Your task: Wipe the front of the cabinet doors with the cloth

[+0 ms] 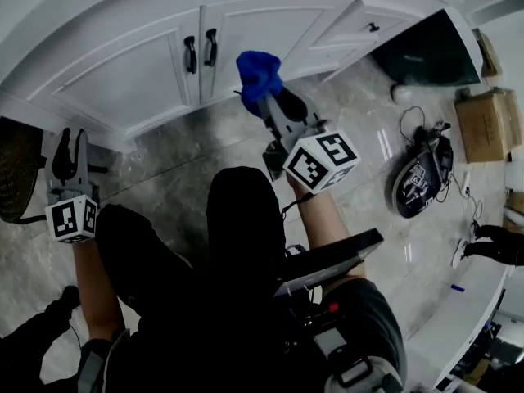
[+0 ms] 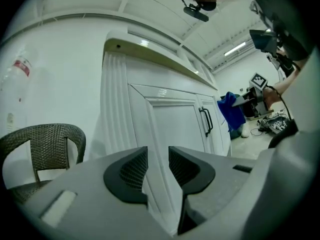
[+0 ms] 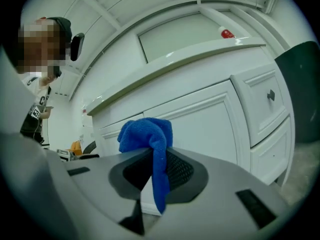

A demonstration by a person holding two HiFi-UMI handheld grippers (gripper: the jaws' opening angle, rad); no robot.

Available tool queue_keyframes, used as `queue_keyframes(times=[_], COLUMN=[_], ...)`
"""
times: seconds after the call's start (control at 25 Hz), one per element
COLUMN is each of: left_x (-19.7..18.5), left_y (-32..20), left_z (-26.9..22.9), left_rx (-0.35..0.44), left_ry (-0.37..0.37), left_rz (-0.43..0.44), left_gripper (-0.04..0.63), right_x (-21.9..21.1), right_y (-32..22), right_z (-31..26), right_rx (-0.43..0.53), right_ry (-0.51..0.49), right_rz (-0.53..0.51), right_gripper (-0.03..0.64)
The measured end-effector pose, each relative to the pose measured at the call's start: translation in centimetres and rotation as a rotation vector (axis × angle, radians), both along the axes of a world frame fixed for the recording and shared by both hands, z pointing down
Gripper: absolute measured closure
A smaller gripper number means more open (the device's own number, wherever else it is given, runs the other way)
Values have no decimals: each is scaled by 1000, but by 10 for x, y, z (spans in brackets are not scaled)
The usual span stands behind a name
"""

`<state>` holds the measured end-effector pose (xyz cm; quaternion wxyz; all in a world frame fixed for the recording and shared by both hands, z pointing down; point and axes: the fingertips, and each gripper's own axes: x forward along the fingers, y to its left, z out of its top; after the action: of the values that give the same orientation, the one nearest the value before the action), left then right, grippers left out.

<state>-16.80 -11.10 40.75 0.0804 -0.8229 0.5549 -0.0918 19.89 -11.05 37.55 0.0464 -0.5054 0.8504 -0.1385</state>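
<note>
The white cabinet doors (image 1: 155,68) have two black handles (image 1: 201,51) at their meeting edge. My right gripper (image 1: 266,97) is shut on a blue cloth (image 1: 259,70), which it holds up just in front of the right-hand door (image 1: 270,27). In the right gripper view the cloth (image 3: 147,134) bunches above the jaws, and a strip hangs down between them, with the door panel (image 3: 200,119) close behind. My left gripper (image 1: 70,158) hangs low at the left, near the cabinet's corner. Its jaws stand a little apart with nothing between them (image 2: 158,166). The left gripper view takes in the doors (image 2: 175,124) and the cloth (image 2: 231,111).
A wicker chair (image 2: 45,144) stands left of the cabinet. Right of the doors are drawers with a dark knob (image 3: 270,95), then a dark bin (image 1: 426,51). A cardboard box (image 1: 485,125) and a dark bag with cables (image 1: 422,174) lie on the tiled floor (image 1: 360,105).
</note>
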Motion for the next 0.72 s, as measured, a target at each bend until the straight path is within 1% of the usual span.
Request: queue_keyframes(times=[0.08,0.2,0.32,0.44,0.52,0.64,0.72], left_x=[-2,-2,-9,-13,-11,-6,-6], left_y=[4,9,9,7,8,13,14], left_z=[-6,-4,1,0,1,2,0], left_rx=[10,2,-23,-30,-28,-26,-21], left_ry=[7,18,19,66,83,79,65], left_rz=[-6,10,10,1,4,21,16], left_gripper=[463,463,463,463,463,463,463], right_x=[-4,-8,-27,-50,-61,-72,-82], right_y=[11,22,24,22,23,26,25], right_z=[-11,-24,-33,-35,-34,-34,-37], right_rx=[16,60,113,134,136,138,146], right_ry=[-5,36,74,61,40,18,14], right_rz=[23,32,-30,-103,-136,-168,-197], right_gripper=[560,560,560,560,560,560,560])
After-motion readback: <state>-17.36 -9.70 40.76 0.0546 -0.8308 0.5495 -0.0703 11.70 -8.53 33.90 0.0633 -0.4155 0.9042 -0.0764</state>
